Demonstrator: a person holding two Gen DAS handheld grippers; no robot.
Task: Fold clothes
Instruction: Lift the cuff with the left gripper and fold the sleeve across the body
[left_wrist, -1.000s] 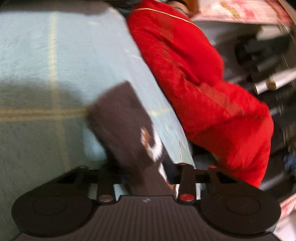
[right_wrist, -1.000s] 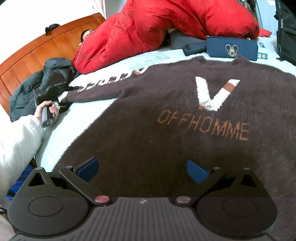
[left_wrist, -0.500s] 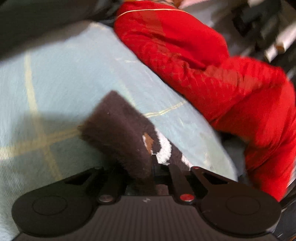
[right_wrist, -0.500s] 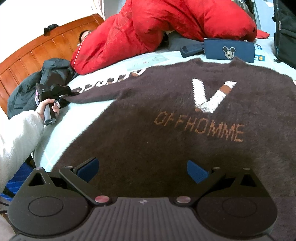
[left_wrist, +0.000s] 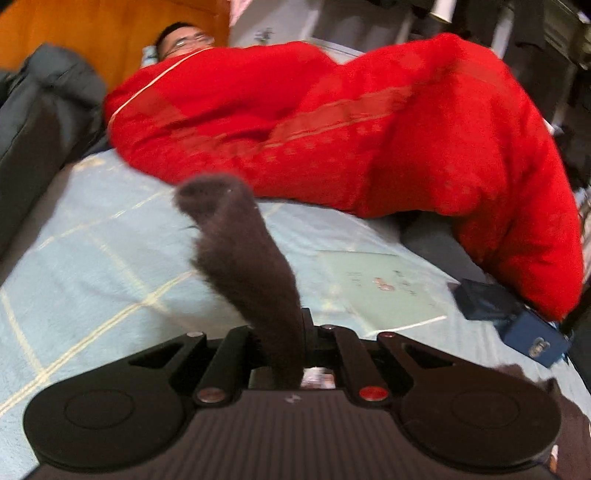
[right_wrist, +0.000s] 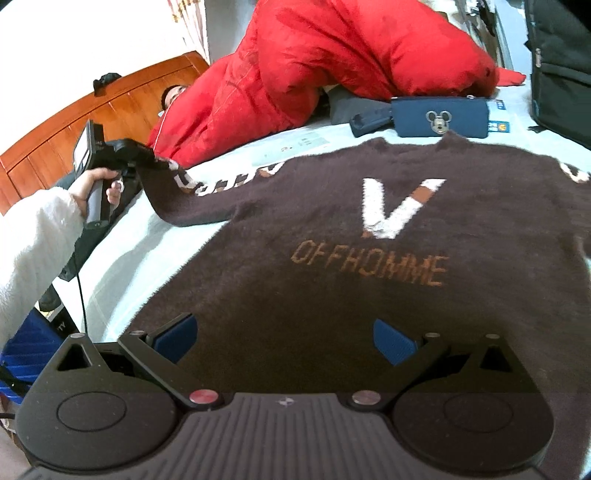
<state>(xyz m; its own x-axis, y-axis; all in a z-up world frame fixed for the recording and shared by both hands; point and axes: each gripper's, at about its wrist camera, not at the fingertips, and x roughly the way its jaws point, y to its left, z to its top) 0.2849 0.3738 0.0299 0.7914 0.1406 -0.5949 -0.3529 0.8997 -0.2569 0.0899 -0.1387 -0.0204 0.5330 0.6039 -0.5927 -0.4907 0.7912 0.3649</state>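
Right wrist view, bed (right_wrist: 122, 258): we see its pale blue sheet under everything, stretching ahead of both tools.
Red quilt (right_wrist: 332, 48): heaped across the far side of the bed, well beyond our right hand-held gripper (right_wrist: 286, 338).
Brown sweater (right_wrist: 369, 277): spread flat on the bed directly ahead of and beneath our right hand-held gripper, lettering facing up.
Sleeve (left_wrist: 247, 266): lifted off the sheet, standing up from our left hand-held gripper (left_wrist: 291, 354).
Navy pouch (right_wrist: 439, 117): beyond the collar, near the quilt.
Right hand-held gripper: blue pads wide apart, gripping nothing.
Left hand-held gripper: clamped tight on the sleeve.
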